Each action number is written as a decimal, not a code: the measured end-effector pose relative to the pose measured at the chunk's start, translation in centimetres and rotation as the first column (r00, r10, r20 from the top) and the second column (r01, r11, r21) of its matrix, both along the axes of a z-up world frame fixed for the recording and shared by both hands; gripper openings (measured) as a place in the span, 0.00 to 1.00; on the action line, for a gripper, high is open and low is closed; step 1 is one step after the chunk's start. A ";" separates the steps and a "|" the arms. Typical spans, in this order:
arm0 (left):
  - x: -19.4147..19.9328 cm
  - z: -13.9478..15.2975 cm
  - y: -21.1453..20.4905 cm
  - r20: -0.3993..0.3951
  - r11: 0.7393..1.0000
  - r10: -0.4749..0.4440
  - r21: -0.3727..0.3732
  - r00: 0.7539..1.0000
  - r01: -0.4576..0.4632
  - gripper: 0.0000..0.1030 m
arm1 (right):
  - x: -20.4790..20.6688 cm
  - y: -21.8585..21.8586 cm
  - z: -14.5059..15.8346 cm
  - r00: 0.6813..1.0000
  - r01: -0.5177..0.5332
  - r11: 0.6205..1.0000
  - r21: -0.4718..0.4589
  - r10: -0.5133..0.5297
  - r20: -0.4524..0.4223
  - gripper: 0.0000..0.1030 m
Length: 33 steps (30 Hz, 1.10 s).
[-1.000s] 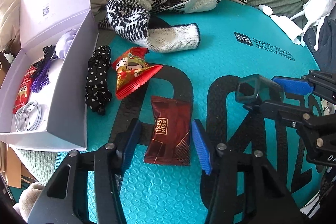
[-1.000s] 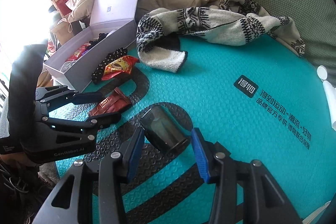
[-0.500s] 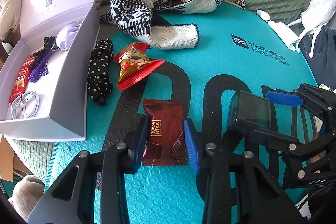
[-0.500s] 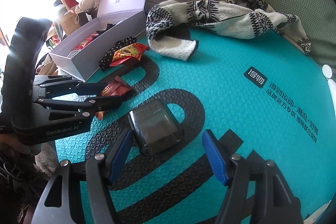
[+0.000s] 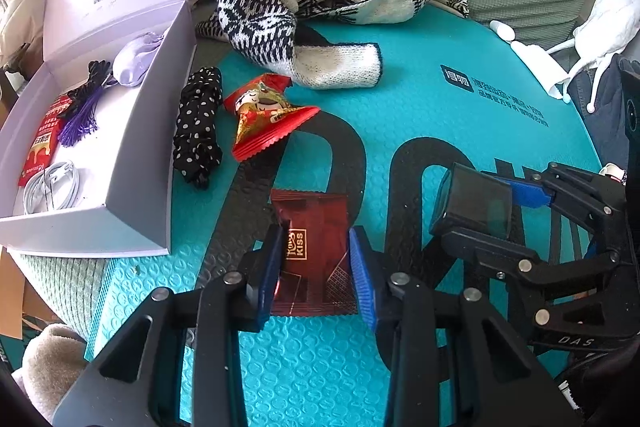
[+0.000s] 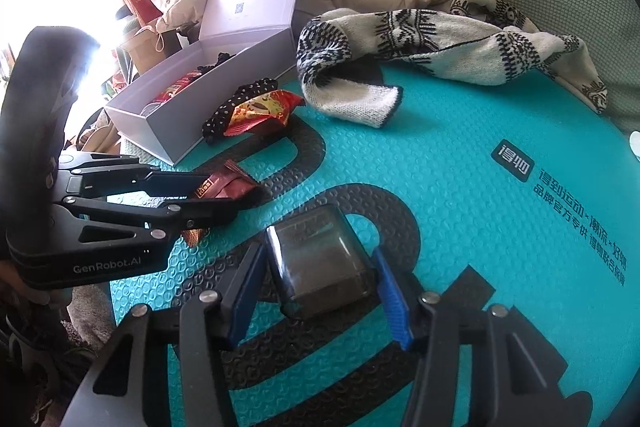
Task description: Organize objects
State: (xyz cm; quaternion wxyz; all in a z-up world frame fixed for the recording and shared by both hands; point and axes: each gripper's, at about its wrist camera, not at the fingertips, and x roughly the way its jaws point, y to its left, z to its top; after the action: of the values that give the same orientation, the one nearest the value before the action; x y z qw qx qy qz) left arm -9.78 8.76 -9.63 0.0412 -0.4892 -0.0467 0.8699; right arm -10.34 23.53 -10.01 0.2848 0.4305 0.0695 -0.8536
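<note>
Left claw [image 5: 316, 269] pinching maroon snack packet [image 5: 310, 227] | right claw [image 6: 318, 291] clamped on dark case [image 6: 320, 259]

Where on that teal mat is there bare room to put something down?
The widest bare patch of the teal mat lies between the knitted scarf and the printed logo. It is crowded beside the open white box: polka-dot cloth, red snack packet, then the brown KISS packet in the left claw and the dark case between the right claw's fingers.

Dark-red KISS packet [image 5: 314, 247] flat; smoky box [image 6: 320, 261] tilted.
</note>
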 end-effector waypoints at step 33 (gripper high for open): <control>5.6 5.6 -4.5 -0.080 0.990 0.130 -0.038 0.988 -0.133 0.30 | 2.0 -4.8 5.7 0.989 -0.121 0.991 -0.053 0.116 -0.094 0.47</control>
State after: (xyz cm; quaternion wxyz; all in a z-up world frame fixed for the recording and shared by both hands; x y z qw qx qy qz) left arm -4.22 4.23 -4.04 -0.0250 -0.4516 -0.0585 0.8899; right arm -8.30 18.69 -4.36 0.3441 0.3779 0.0828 -0.8556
